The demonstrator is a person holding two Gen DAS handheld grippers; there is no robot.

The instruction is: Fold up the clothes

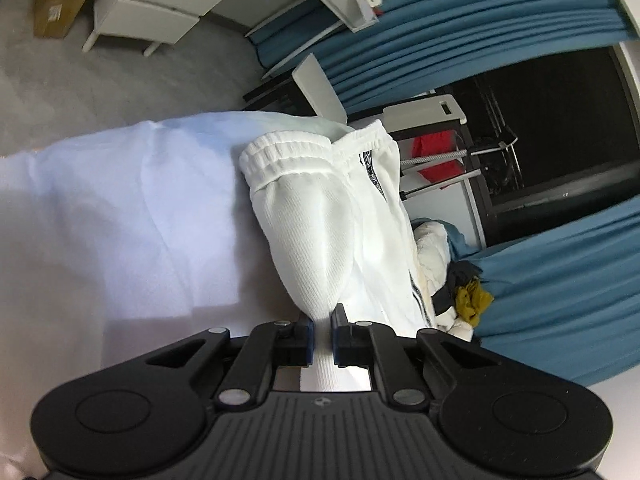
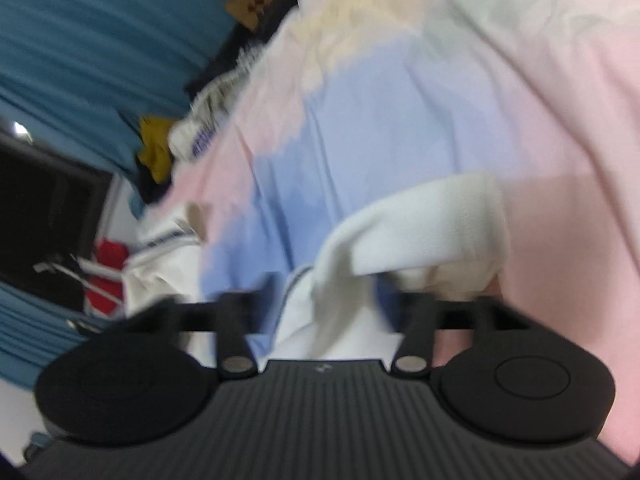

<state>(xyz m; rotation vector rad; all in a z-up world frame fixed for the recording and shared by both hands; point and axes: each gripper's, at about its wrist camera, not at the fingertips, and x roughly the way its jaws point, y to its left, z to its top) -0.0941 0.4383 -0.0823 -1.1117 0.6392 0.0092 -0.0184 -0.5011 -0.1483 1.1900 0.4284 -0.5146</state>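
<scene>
Left hand-held gripper: pads pinched narrow on a gather of the white knit shorts, cloth bunched between them and running back toward the palm. From that pinch the shorts stretch away from me, elastic waistband at the far end, lying on or just over the pastel sheet; I cannot tell which. Right hand-held gripper: view badly smeared, fingertips lost behind white cloth; I cannot tell whether it is closed or spread. My read on handling: light, soft ribbed knit, no stiffness, so it sags and funnels from any single pinch, as it does now. Not slippery on the pads, not fragile. The thick gathered waistband is the firmest part and the surest hold; a hem corner is next best. Two spaced holds along one edge would keep it flat, where one pinch lets it twist. A heap of other garments lies just beside the shorts, near enough to snag.
</scene>
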